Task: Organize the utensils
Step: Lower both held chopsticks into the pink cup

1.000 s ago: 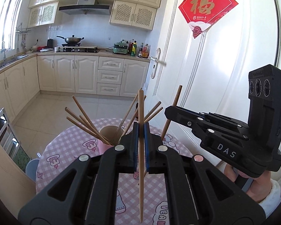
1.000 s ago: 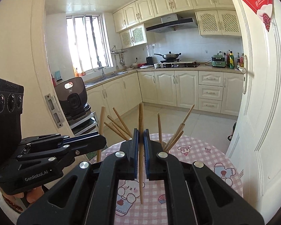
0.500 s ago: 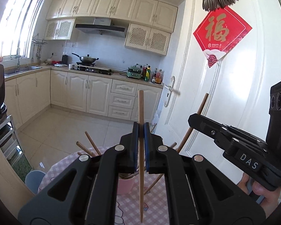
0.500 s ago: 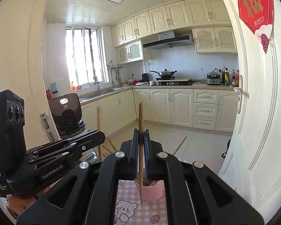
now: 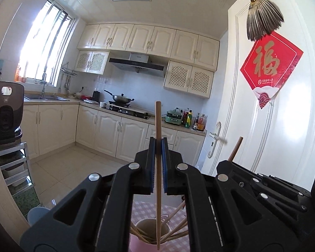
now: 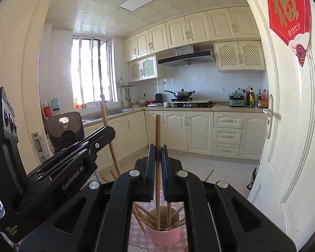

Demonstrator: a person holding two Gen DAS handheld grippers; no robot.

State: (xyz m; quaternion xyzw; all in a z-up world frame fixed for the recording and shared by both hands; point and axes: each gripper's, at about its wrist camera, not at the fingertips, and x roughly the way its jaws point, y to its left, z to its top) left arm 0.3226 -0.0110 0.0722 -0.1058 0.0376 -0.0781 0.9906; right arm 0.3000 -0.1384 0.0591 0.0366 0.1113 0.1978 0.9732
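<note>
My left gripper (image 5: 157,147) is shut on one wooden chopstick (image 5: 158,168) held upright, its lower end over the pink cup (image 5: 149,239). The cup holds several more chopsticks leaning outward. My right gripper (image 6: 157,151) is shut on a second upright chopstick (image 6: 158,168) whose lower tip reaches into the pink cup (image 6: 163,231) on the pink checked tablecloth (image 6: 136,239). Each gripper shows in the other's view: the right gripper (image 5: 222,166) with its chopstick (image 5: 235,148), the left gripper (image 6: 107,134) with its chopstick (image 6: 109,138).
A white door (image 5: 283,126) with a red paper square stands close on the right. Beyond the table lie the tiled kitchen floor (image 6: 210,166), cream cabinets and a stove. A dark appliance (image 5: 6,109) sits on a rack at the left.
Both grippers have tilted up toward level and moved in over the cup. The cup and table have dropped to the bottom of both views. Each grip on its chopstick is unchanged.
</note>
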